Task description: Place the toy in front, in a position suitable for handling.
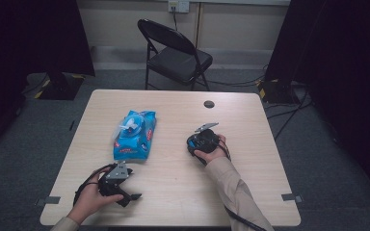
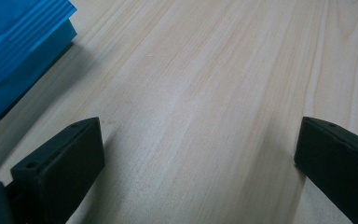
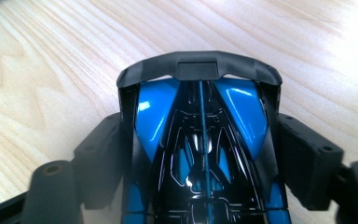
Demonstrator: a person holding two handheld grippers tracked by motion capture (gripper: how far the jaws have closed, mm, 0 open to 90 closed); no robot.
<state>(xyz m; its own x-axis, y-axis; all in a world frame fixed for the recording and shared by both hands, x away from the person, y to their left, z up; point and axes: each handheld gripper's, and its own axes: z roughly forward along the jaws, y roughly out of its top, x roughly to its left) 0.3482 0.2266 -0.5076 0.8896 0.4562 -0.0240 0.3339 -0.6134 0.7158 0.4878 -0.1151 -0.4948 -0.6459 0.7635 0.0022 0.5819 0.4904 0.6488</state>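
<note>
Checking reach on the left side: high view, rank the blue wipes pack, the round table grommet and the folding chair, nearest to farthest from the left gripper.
From the left gripper, at the table's near left edge:
1. Blue wipes pack, just beyond it, left of centre.
2. Round table grommet, near the far edge, to the right.
3. Folding chair, on the floor past the table's far edge.

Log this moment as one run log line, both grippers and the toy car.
left gripper: open, idle on table | right gripper: jaws against blue toy car sides | blue wipes pack: untouched
</note>
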